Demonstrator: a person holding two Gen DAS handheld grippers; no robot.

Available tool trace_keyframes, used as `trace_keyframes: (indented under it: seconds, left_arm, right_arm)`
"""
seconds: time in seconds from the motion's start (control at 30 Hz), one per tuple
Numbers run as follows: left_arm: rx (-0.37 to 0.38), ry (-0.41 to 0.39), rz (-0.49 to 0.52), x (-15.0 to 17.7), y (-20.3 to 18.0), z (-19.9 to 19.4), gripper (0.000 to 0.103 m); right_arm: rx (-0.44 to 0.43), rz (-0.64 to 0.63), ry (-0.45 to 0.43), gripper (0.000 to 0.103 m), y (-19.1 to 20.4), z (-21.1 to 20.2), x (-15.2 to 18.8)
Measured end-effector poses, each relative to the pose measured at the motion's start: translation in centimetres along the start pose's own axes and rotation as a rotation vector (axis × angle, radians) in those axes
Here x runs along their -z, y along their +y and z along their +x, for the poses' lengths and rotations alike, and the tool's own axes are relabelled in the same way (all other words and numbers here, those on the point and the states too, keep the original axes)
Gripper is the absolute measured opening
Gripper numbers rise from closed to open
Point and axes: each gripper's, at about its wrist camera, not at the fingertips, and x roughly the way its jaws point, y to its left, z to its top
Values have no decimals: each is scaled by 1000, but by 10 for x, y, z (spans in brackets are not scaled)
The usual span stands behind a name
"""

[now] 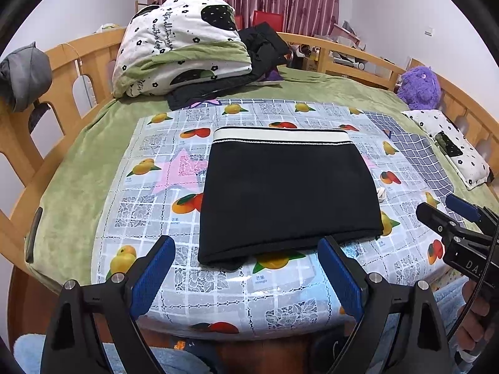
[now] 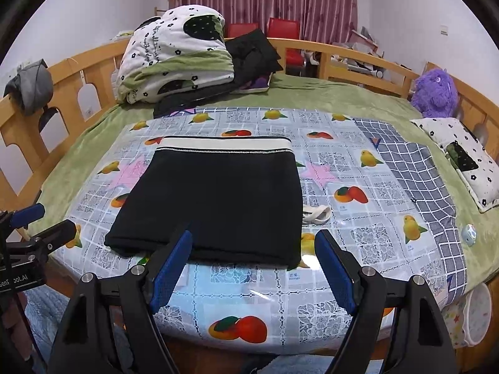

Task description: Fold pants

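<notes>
The black pants (image 1: 288, 196) with a cream waistband lie folded into a flat rectangle on the fruit-print cloth (image 1: 149, 193), waistband at the far side; they also show in the right wrist view (image 2: 218, 199). My left gripper (image 1: 246, 246) is open and empty, hovering just short of the pants' near folded edge. My right gripper (image 2: 254, 241) is open and empty, over the near right corner of the pants. The right gripper also shows at the right edge of the left wrist view (image 1: 436, 208), and the left gripper at the left edge of the right wrist view (image 2: 53, 221).
A white drawstring (image 2: 316, 213) lies right of the pants. A blue checked cloth (image 2: 418, 180), a spotted pillow (image 2: 467, 162) and a purple plush (image 2: 435, 92) are at the right. A folded quilt (image 2: 177, 59) and dark clothes (image 2: 252, 53) sit at the back. Wooden rails (image 2: 62, 93) surround the bed.
</notes>
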Motion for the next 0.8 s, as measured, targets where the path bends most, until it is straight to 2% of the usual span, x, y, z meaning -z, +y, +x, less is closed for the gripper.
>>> trace_keyframes:
  seconds: [0.8]
  left_arm:
    - [35,5,2,12,13,-6,93]
  right_arm:
    - [-18,19,9,80,-13,-11,10]
